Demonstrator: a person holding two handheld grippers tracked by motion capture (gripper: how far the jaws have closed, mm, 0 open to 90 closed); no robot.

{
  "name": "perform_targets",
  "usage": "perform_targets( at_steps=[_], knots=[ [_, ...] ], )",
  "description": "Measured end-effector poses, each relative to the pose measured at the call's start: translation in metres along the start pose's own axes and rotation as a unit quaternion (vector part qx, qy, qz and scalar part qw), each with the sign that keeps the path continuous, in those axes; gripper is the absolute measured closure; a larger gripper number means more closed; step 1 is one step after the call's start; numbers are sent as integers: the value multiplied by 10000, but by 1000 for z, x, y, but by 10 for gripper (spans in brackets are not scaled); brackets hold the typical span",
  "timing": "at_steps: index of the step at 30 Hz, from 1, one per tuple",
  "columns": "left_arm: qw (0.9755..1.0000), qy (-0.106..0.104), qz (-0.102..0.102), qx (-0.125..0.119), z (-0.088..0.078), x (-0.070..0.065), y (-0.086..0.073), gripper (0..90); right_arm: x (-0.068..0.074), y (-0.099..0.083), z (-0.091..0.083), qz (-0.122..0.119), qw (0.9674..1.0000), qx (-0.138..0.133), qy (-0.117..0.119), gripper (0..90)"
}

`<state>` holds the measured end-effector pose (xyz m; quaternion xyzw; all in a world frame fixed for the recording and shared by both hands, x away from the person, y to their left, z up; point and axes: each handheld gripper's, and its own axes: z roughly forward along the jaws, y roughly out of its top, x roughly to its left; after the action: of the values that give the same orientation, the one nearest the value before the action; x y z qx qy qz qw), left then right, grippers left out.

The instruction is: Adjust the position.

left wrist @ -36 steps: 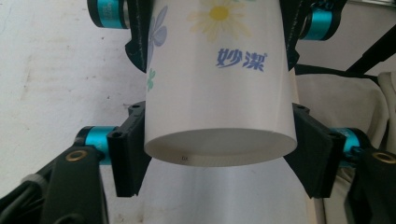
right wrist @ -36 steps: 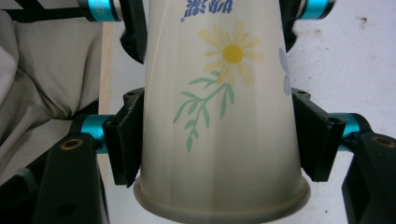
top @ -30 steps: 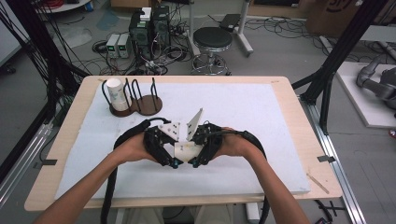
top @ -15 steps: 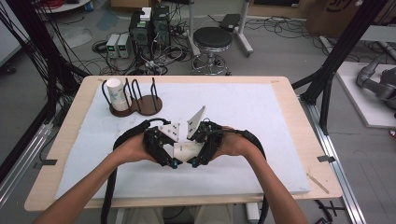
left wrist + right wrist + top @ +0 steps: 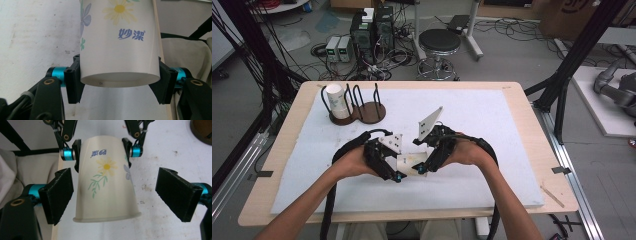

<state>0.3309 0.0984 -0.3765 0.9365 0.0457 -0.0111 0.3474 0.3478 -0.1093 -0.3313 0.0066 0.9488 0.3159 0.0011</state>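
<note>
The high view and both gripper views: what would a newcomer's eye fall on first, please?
The flowered paper cup stands out, clamped at its base end by the left gripper near the table's front middle. The right gripper faces it, jaws wide around the cup's rim end. A wooden cup rack with another cup sits back left.

High view overhead looking forward-down on table (image 5: 512, 115), both gripper views close-up, opposite sides, sharing paper cup (image 5: 120, 42).
</note>
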Motion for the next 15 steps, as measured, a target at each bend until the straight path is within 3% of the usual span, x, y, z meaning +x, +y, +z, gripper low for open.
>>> perform_targets(
  at_steps=[4,9,11,15],
  knots=[
    [9998,72,-36,-183,-1,-2,-8,365,-1,-2,-6,-1,9996,-270,-14,153],
    [9973,160,-198,-692,-11,-4,-24,365,-1,-14,-10,148,9979,-629,-34,153],
    [9956,178,-238,-887,-15,-4,-30,365,-1,-20,-11,201,9969,-758,-41,153],
    [9890,221,-280,-1434,-24,-5,-41,365,0,-30,-12,301,9948,-969,-71,153]
  ],
)
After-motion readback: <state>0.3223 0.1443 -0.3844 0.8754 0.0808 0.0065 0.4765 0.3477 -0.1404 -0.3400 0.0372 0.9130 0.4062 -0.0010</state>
